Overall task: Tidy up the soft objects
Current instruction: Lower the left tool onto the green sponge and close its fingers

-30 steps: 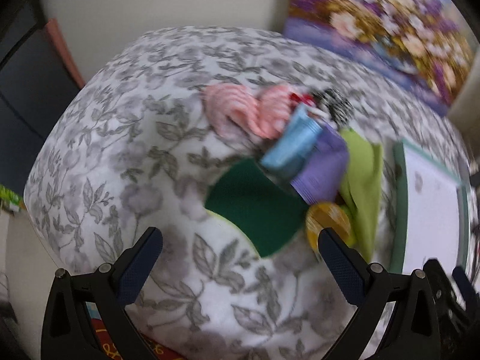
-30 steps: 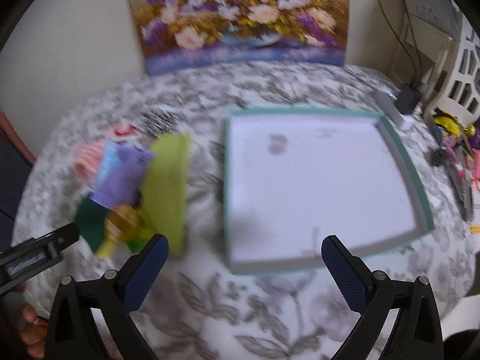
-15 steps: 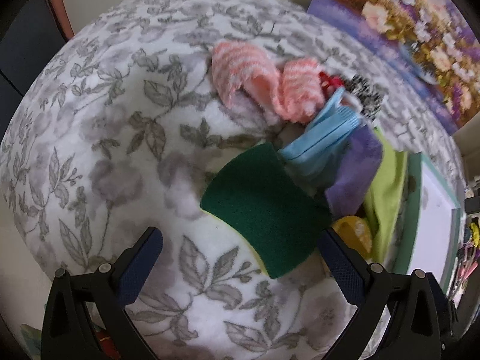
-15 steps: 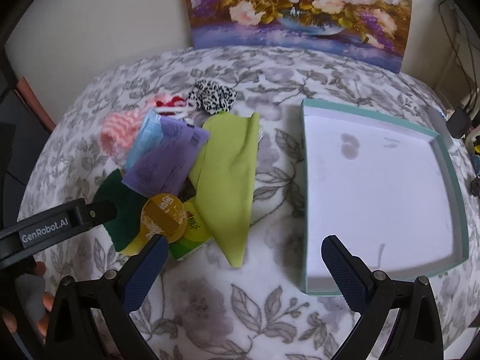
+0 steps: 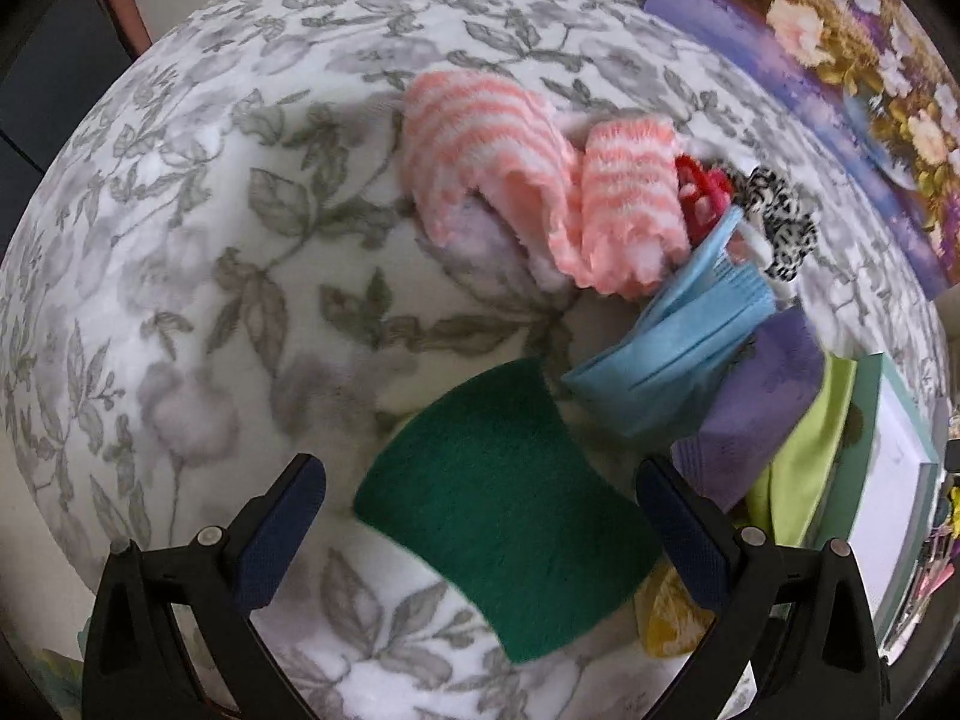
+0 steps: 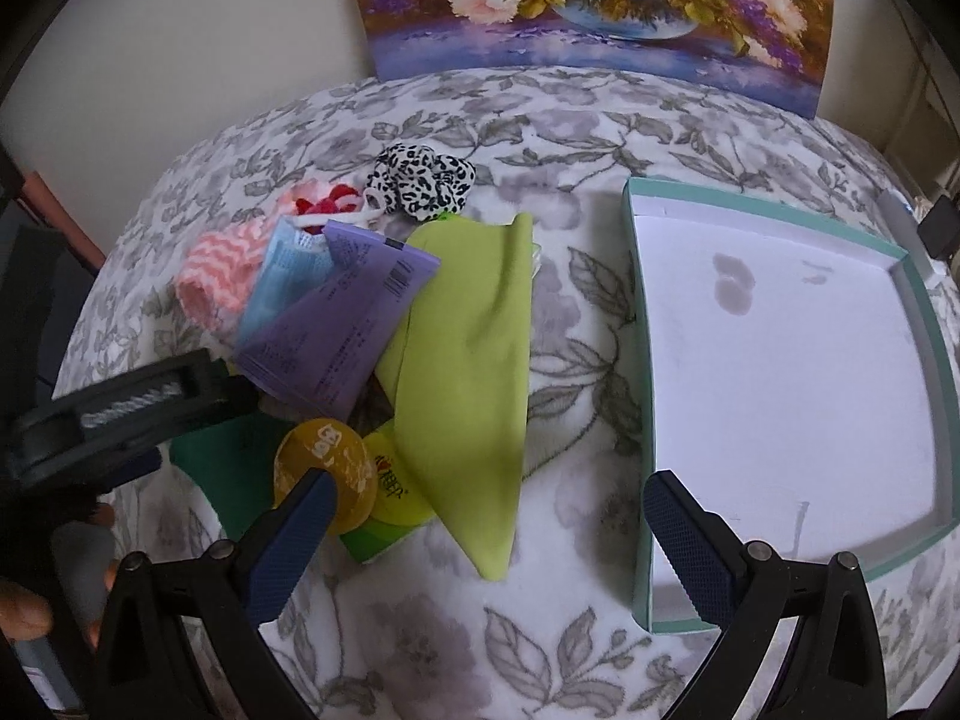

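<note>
A pile of soft things lies on the floral tablecloth: a dark green scouring pad (image 5: 510, 510), a blue face mask (image 5: 678, 354), pink striped socks (image 5: 528, 180), a purple packet (image 6: 342, 336), a lime green cloth (image 6: 474, 372), a leopard-print scrunchie (image 6: 420, 180) and a yellow round-lidded pack (image 6: 327, 471). My left gripper (image 5: 480, 516) is open, its fingers straddling the green pad from just above. My right gripper (image 6: 486, 516) is open above the lower end of the lime cloth, between the pile and the tray. The left gripper's body (image 6: 120, 414) shows at the left of the right wrist view.
A shallow teal-rimmed tray (image 6: 637, 360) with a white floor sits right of the pile. A flower painting (image 6: 600, 0) leans on the wall behind the table. A person's hand (image 6: 24, 600) shows at the lower left. Small clutter (image 5: 936, 546) lies beyond the tray.
The left gripper has come in closer and lower over the green pad. The right view has swung left from the tray toward the pile and moved nearer the table.
</note>
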A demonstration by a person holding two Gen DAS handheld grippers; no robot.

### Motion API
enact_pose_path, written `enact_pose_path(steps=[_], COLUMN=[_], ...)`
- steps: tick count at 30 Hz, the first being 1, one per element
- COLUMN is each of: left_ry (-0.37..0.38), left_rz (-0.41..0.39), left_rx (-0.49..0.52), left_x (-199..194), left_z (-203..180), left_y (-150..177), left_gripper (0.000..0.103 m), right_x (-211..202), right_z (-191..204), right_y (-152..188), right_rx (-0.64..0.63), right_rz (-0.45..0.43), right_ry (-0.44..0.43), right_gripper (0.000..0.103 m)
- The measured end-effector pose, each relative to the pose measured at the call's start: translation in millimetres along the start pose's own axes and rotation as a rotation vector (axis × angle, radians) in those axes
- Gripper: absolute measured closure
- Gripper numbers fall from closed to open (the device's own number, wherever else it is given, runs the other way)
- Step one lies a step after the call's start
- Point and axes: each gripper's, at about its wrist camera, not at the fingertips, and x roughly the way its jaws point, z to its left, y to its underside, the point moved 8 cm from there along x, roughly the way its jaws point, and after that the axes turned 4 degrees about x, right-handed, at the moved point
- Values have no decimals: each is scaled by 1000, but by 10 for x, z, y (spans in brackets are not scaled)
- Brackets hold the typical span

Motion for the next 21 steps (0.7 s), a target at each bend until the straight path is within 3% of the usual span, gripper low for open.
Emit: enact_pose_path(steps=[4, 14, 21], left_ry=[-30, -14, 69], left_rz=[13, 29, 91], left_rx=[30, 55, -29], left_x=[92, 75, 280], left_z=[-79, -9, 58], left_y=[-20, 130, 301], left_gripper=[0, 0, 0], right_x=[33, 1, 9], right_z=[-10, 37, -10], right_y=[-9, -20, -6], right_rx=[10, -4, 2], right_rz=[12, 4, 11], right_ry=[-2, -13, -2], right_gripper=[0, 0, 0])
